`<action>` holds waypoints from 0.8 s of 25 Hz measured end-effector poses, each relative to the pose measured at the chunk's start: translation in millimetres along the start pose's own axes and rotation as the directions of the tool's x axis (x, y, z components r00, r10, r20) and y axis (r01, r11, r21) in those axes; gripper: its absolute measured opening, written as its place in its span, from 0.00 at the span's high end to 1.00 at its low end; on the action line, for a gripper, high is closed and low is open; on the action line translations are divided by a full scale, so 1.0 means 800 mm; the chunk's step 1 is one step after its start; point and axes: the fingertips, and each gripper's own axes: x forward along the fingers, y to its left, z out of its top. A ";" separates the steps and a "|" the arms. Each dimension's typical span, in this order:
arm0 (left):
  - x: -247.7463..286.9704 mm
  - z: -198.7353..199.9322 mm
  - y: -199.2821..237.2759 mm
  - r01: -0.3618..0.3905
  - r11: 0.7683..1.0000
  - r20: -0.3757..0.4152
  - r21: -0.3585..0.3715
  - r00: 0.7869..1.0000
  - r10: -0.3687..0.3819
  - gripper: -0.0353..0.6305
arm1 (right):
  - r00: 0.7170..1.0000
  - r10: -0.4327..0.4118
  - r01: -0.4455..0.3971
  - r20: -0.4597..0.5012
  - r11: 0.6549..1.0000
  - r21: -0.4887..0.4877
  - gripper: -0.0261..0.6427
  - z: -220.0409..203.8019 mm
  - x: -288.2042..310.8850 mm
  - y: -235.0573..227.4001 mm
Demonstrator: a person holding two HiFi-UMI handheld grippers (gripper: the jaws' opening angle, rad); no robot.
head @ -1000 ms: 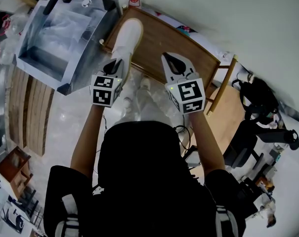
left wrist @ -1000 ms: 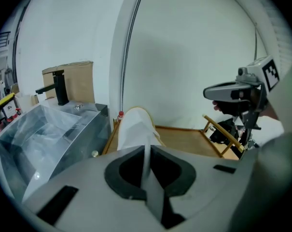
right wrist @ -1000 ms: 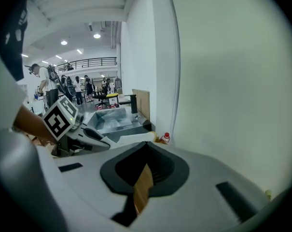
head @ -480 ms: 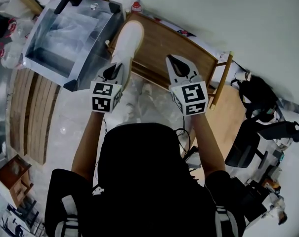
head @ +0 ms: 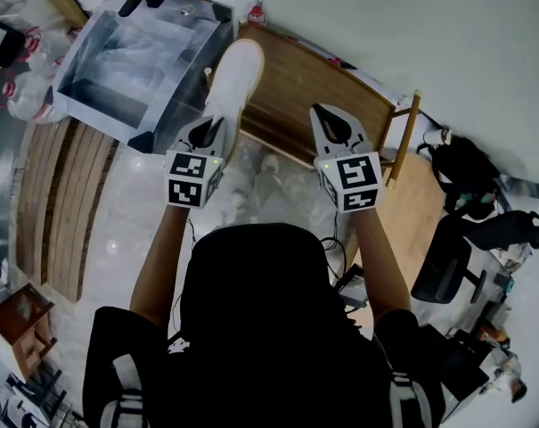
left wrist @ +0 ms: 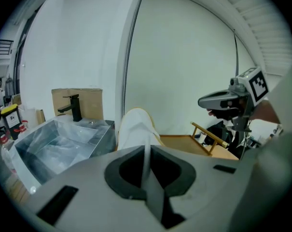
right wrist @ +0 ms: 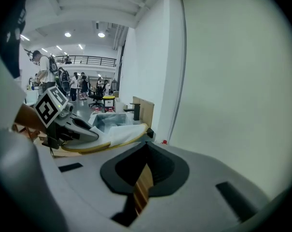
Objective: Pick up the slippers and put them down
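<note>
Left gripper [head: 212, 128] pinches a soft white slipper [head: 235, 69] with a tan-rimmed sole, its long axis pointing away over the wooden desk [head: 296, 87]. Right gripper [head: 324, 114] is closed and empty.

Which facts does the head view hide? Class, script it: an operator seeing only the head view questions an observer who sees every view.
Operator: Does the left tool truly grip the slipper?
Observer: Yes, the left tool pinches a thin white edge of the slipper.
Operator: Is the right tool empty?
Observer: Yes, its jaws sit nearly together; only the wooden table shows through the slit.
</note>
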 end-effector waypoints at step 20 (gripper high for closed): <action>-0.004 -0.009 -0.034 0.086 0.995 -0.002 0.046 0.996 -0.086 0.92 | 0.997 -0.053 0.055 -0.050 0.998 0.044 0.96 -0.043 -0.032 0.013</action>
